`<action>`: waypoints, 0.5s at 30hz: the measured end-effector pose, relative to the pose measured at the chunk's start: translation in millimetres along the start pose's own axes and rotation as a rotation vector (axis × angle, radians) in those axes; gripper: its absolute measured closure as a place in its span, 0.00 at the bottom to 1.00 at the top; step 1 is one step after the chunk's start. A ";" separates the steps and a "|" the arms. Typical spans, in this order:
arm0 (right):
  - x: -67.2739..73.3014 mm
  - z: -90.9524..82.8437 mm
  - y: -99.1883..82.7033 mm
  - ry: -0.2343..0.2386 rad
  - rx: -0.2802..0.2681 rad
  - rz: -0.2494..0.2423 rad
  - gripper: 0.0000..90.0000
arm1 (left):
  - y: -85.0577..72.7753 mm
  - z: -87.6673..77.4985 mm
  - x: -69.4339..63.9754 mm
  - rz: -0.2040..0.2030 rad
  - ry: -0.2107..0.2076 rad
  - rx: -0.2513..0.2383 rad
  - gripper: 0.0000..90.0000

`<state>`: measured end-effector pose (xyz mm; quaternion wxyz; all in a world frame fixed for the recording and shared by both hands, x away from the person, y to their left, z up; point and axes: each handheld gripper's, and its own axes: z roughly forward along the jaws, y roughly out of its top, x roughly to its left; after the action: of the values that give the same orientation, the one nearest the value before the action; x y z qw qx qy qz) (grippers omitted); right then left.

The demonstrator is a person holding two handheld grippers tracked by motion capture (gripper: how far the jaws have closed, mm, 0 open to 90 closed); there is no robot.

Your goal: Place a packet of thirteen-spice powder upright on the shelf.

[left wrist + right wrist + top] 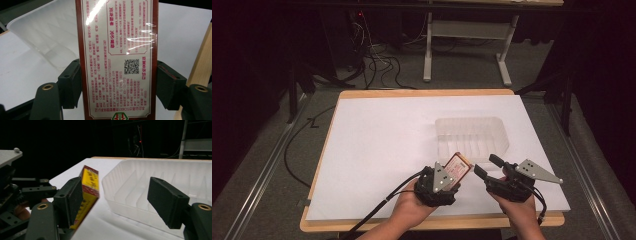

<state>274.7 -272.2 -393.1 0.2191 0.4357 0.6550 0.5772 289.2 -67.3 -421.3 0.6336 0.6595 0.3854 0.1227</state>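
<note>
Left gripper view: my left gripper (119, 82) clamps the red box (119, 60) by both edges, near the clear tray (472, 134). My right gripper (117, 200) gapes empty (2 jaws wide). I'd lower it flat inside.

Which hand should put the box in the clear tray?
Probably the left. Its gripper is already shut on the box, holding it off the table near the tray. The right gripper is open and holds nothing, so it would have to take the box first.
</note>
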 end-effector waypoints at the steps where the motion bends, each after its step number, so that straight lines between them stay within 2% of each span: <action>1: 0.3 0.1 0.1 0.003 -0.001 0.000 0.32 | 0.1 1.4 -1.5 0.000 -0.002 -0.005 0.36; 4: 1.7 1.2 0.0 0.015 0.001 0.014 0.32 | -0.2 5.1 -4.3 -0.003 -0.005 -0.007 0.36; 5: 2.9 3.4 -1.2 0.035 0.008 0.025 0.32 | -0.7 6.9 -5.6 -0.002 -0.004 -0.006 0.36; 11: 5.3 9.3 -6.1 0.056 0.035 0.037 0.34 | -5.7 16.8 -12.5 0.006 -0.011 -0.003 0.36; 15: 2.1 16.0 -12.7 0.084 0.076 0.084 0.43 | -6.9 19.0 -16.1 0.001 -0.019 -0.009 0.36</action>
<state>282.2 -260.9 -408.5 0.1503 0.4463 0.6659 0.5786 288.3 -92.7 -425.6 0.6403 0.6578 0.3786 0.1186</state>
